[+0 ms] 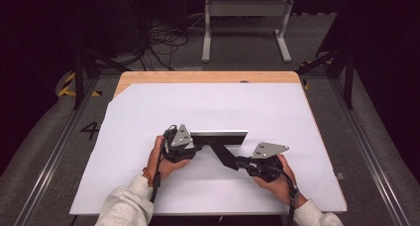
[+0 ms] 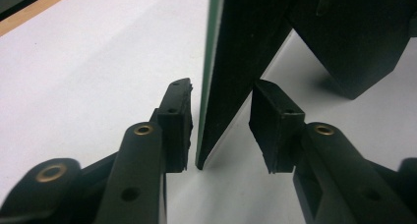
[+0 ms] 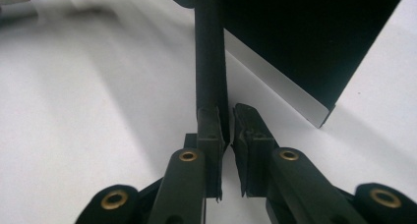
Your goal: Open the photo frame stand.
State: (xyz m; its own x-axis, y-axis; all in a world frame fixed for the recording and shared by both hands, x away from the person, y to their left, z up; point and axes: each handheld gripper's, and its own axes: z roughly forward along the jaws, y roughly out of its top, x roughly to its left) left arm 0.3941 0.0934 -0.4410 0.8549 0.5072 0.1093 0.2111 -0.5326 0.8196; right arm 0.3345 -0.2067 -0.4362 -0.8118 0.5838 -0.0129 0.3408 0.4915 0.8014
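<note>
- Black picture frame point(image 1: 218, 135) standing on edge near the middle of the white sheet point(image 1: 148, 117), long side across the high view, pale strip along its top edge.
- Green front edge of the frame point(image 2: 210, 62) visible in the left gripper view, lower corner resting on the sheet.
- Flat black prop leg point(image 1: 224, 154) slanting from the frame's back toward the near right, down to the sheet.
- Same leg point(image 3: 210, 62) seen edge-on in the right gripper view, with the frame's dark back point(image 3: 305, 42) beyond it.
- Left gripper point(image 1: 192, 145) at the frame's left end, held by the left hand point(image 1: 166, 159); jaws standing apart on either side of the frame's corner, a visible gap at each pad, nothing clamped.
- Left gripper point(image 2: 221, 130) straddling that corner in its own view.
- Right gripper point(image 1: 238, 161) at the leg's lower tip, held by the right hand point(image 1: 277, 179); jaws drawn close together around the leg's end point(image 3: 225, 130), left pad against it, a thin gap at the right pad, so a firm clamp cannot be told.
- White sheet covering most of the wooden desk point(image 1: 208, 77), bare wood along the far edge.
- Pale sleeves point(image 1: 124, 206) entering from the bottom of the high view.
- Grey floor with cables point(image 1: 166, 42) and a white stand point(image 1: 245, 23) beyond the desk.
</note>
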